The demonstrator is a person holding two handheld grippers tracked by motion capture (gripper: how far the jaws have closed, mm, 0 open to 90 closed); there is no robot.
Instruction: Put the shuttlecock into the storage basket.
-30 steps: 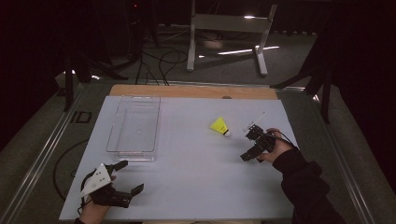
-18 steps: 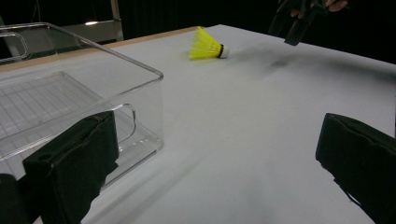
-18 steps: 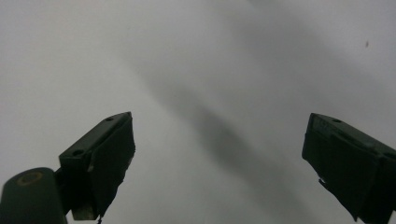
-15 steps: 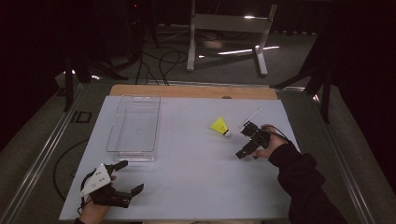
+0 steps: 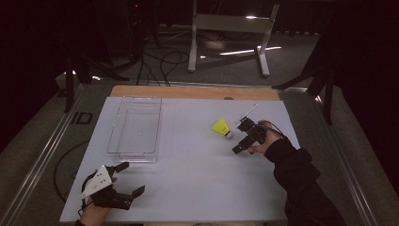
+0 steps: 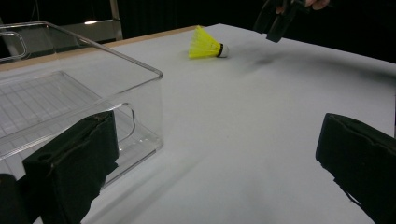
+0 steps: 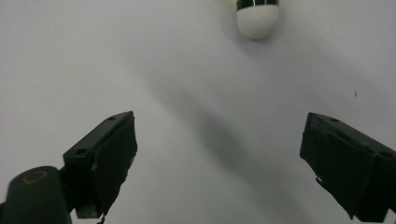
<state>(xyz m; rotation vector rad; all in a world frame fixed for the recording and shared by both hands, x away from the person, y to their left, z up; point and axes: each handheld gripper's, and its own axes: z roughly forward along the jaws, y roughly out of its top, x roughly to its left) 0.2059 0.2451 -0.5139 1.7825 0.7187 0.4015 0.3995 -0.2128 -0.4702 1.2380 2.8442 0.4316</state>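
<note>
Shuttlecock (image 5: 222,127) count: one, yellow-skirted, white cork tip with a dark band. Clear plastic bin (image 5: 135,126) count: one. Grippers: two, one in each hand. White table (image 5: 188,169) under all of it, with a wooden strip (image 5: 195,92) along the far edge.

Bin contents: nothing inside, ribbed floor plainly visible through the walls in the left gripper view (image 6: 70,98). Long and narrow, set lengthwise away from the person on the table's left half.

Shuttlecock position: lying on its side on the right half of the table, well apart from the bin. Long axis roughly level on the surface, skirt flaring toward the bin side, cork tip toward the right gripper (image 5: 243,136). Same lie in the left gripper view (image 6: 208,45), skirt left, cork right. Cork alone at the top edge of the right gripper view (image 7: 258,17), rounded end facing the camera.

Right gripper: just beside the shuttlecock on its cork side, not touching it, tilted down toward the table. Fingers (image 7: 105,154) spread wide, just been opening, bare table between them, shuttlecock ahead of the tips rather than between them.

Left gripper (image 5: 124,179): near the table's front left corner, close to the bin's near end. Fingers (image 6: 74,163) spread wide, holding nothing.
</note>
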